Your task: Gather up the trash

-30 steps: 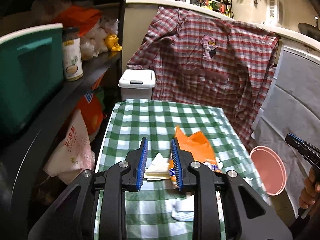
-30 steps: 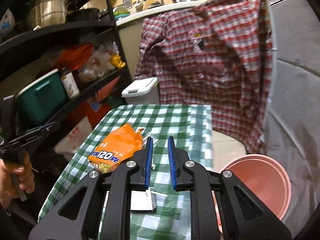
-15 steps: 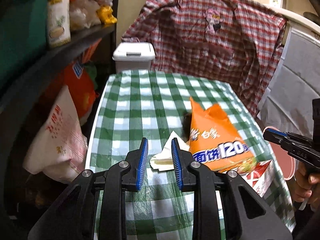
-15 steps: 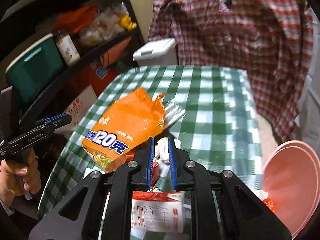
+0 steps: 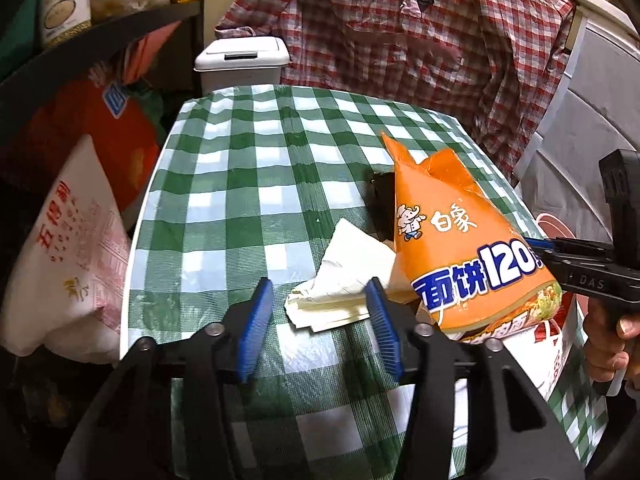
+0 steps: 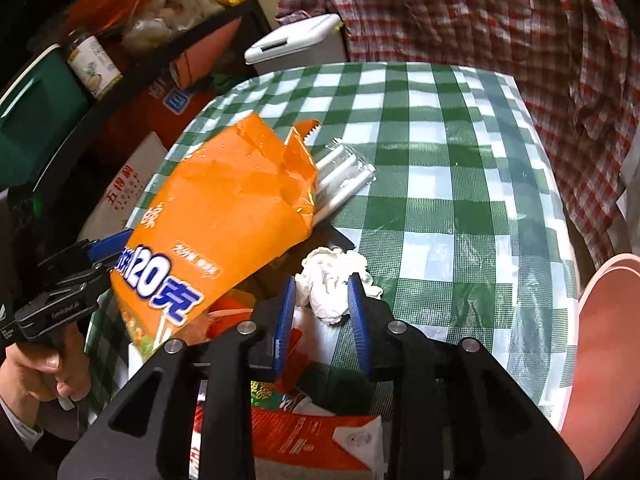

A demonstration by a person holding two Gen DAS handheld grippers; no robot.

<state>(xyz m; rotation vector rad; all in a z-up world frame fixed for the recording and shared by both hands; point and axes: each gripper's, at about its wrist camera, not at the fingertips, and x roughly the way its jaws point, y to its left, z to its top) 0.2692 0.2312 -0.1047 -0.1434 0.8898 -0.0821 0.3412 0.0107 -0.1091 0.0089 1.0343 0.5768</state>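
The far half of the checked surface [image 5: 256, 152] lay bare. Nearer, an orange packet [image 5: 460, 256], folded paper [image 5: 344, 280] and a crumpled tissue [image 6: 332, 280] crowded it; a shelf [image 5: 100, 40] flanked its left side.

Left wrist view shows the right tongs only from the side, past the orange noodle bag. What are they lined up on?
Observer: The right tongs bracket a crumpled white tissue. They have just been opening, and the pads don't press on it.
Operator: Anything hidden behind the bag?
Observer: Yes, a clear packet of white sticks pokes out from under the torn far end of the orange noodle bag.
Operator: Where can I drop things?
Observer: A pink bucket stands just past the right edge of the checked tablecloth, close beside the right tongs.
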